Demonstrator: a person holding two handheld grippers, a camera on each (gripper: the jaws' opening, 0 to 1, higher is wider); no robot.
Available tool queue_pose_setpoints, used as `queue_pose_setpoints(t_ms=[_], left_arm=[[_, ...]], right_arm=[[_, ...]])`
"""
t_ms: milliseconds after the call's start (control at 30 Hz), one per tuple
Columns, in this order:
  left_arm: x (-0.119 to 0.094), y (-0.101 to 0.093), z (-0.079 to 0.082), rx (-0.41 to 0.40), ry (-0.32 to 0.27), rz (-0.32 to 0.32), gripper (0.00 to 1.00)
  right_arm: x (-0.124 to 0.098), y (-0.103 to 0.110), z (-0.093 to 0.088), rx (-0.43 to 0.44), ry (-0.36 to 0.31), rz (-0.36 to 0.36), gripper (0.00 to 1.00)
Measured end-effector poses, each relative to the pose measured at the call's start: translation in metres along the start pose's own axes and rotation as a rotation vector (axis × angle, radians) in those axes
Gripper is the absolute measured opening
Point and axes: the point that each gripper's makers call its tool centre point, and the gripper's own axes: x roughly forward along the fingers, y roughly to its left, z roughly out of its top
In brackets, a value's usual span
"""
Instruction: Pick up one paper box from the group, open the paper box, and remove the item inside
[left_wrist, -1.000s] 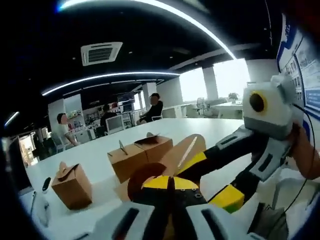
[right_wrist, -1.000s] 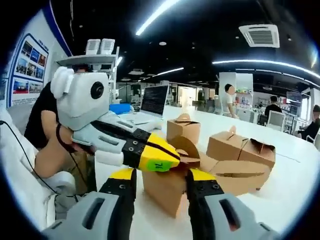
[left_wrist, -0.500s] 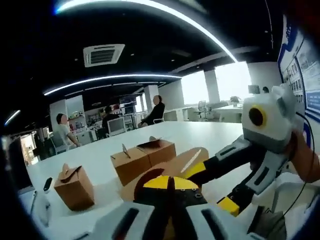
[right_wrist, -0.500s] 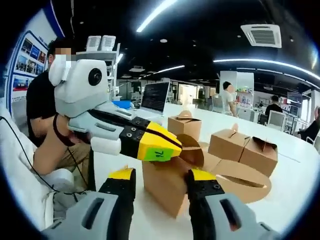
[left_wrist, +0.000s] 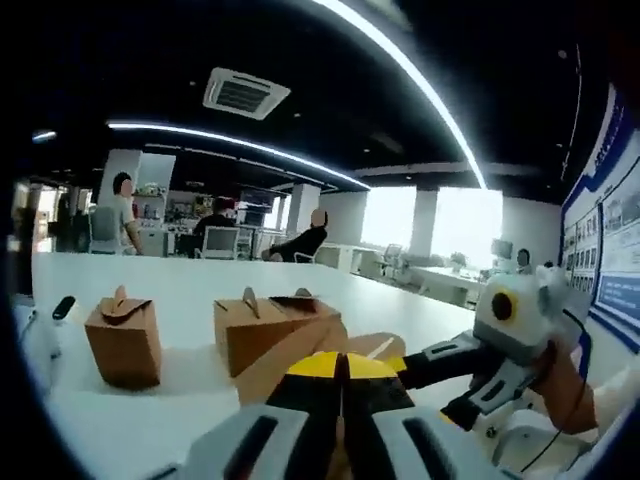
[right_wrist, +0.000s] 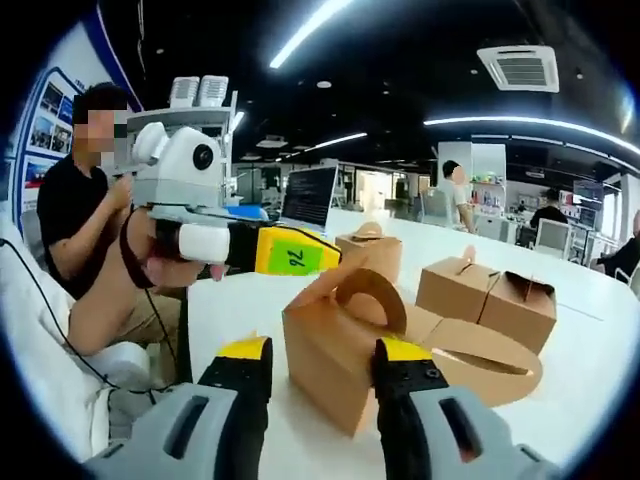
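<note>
Left tongs (left_wrist: 340, 362): jaws pressed together, yellow tips meeting; pinching a flap of the open paper box (right_wrist: 335, 350), seen at approx 10 o'clock in right gripper view w/ the flap edge in the tips.
Right tongs (right_wrist: 322, 352): spread, jaws either side of the box's near corner; can't tell if pads touch the card. Nothing clamped.
Task box: brown, sits on the white bench (right_wrist: 590, 330) just ahead of the right jaws, dead centre. Top undone, curved handle flap (right_wrist: 372, 296) standing up, second rounded flap (right_wrist: 485, 362) folded out flat at 3 o'clock.
Item inside: not visible; interior hidden by the flaps.
Other boxes: closed box (left_wrist: 124, 337) at 9 o'clock in left gripper view, a pair (left_wrist: 272, 325) side by side just behind the tips, near 11 o'clock.
Background: people seated at far desks, laptop (right_wrist: 308, 200) at 12 o'clock in right gripper view.
Step (judged): opening nearly done, removal not yet begun.
Risk 1: pulling flap w/ box unheld lifts or drags the whole box; cause = right jaws not closed on it.
Risk 2: thin card tears or creases at the fold if the pinch tugs sideways.
Risk 3: box tips, item spills out.
</note>
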Motion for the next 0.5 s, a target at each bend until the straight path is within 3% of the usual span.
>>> queue_pose_setpoints(t_ms=[200,500], left_arm=[[-0.008,0.007,0.006,-0.064,-0.028,-0.021,0.02],[-0.020,0.015,0.009,-0.097,-0.050,-0.020,0.02]], right_arm=[[0.000,0.001,0.000,-0.001,0.001,-0.001,0.42],[-0.001,0.003,0.000,-0.004,0.001,-0.001,0.42]])
